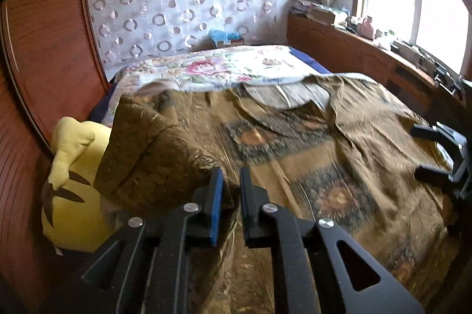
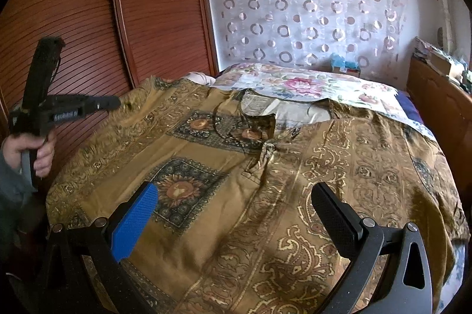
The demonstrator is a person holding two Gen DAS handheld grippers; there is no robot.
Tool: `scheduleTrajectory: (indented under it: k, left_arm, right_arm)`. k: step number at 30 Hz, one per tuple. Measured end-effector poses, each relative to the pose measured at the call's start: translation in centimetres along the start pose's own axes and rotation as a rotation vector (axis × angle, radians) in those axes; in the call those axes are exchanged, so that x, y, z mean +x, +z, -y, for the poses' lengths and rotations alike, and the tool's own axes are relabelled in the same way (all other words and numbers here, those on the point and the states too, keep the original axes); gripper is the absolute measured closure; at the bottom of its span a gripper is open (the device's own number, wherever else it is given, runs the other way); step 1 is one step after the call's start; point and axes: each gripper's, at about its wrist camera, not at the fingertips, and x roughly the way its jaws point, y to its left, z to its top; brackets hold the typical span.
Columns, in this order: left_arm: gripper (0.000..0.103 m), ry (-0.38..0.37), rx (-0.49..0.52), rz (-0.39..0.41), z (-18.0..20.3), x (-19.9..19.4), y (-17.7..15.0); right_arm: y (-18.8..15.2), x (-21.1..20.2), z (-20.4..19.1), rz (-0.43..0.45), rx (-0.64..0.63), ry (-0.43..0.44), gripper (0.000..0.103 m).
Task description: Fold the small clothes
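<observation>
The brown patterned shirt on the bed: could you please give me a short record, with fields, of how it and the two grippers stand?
garment: brown patterned shirt, spread over the floral bedspread
raised part: the shirt's left-hand edge in the right wrist view, lifted off the bed
left gripper: jaws nearly closed, pinching the raised fabric
right gripper: jaws wide, above the shirt, nothing between them
beside the bed: yellow plush cushion, wooden sliding doors
</observation>
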Motion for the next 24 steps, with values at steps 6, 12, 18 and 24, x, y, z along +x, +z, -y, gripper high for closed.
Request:
scheduleTrajectory:
  k: [6,12,18,24]
  left_arm:
    - [0.04,0.013,-0.057,0.024,-1.5,-1.2,-1.3]
    - [0.032,0.105,-0.141,0.017,-4.7,-0.7,-2.2]
    - [0.032,0.158,-0.178,-0.035,-6.7,1.7,-2.6]
    - [0.032,0.06,-0.26,-0.127,-8.4,4.8,-2.8]
  right_arm:
    - [-0.1,0.2,-0.8,-0.009,0.003,0.001,0.0]
    - [0.4,0.6,-1.2,-0.018,-0.009,0.013,0.0]
    - [2.4,1.8,-2.2,-0.024,-0.07,0.044,0.0]
    - [4.8,4.1,-4.1,-0.017,-0.142,0.092,0.0]
